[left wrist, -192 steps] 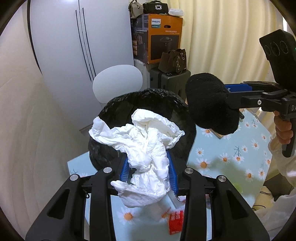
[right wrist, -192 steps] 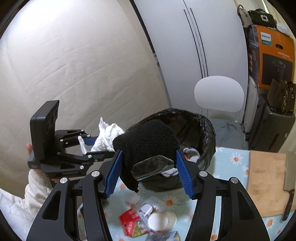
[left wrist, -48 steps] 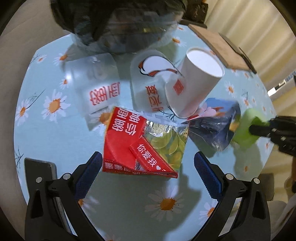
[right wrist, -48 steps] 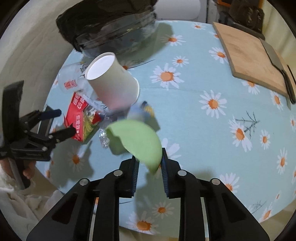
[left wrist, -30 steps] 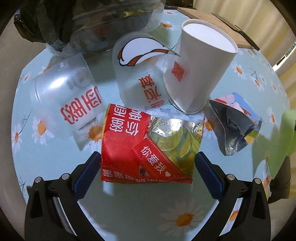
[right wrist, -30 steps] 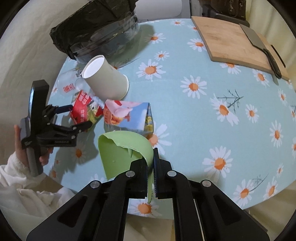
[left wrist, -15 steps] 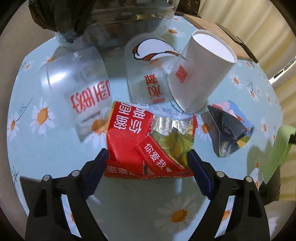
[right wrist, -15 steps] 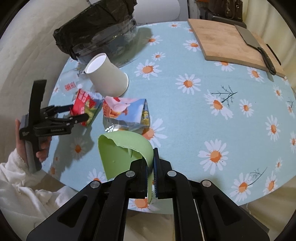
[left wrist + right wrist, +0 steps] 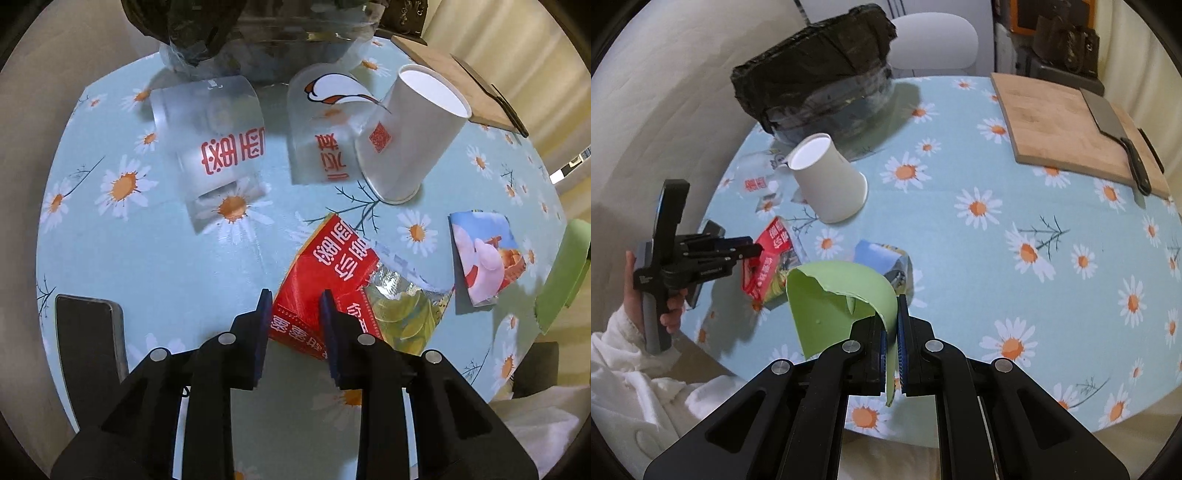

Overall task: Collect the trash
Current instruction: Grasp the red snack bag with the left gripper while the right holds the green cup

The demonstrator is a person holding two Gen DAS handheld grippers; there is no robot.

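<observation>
We note the left gripper with its jaws just drawn in and now clamped on the near corner of the red snack wrapper, which hangs partly lifted over the near left of the bench. The wrapper is foil film: very light, limp, crinkly and slick, so we judge a pinch at a folded corner or edge surer than one on the open flat. Its torn mouth gapes to the right; crumbs might spill if tipped. Further right lie the white paper cup on its side and a blue wrapper. The right gripper has its jaws shut tight on the edge of a green paper scrap, thin, curled, and easily torn. The black-lined bin stands at the far left of the bench.
</observation>
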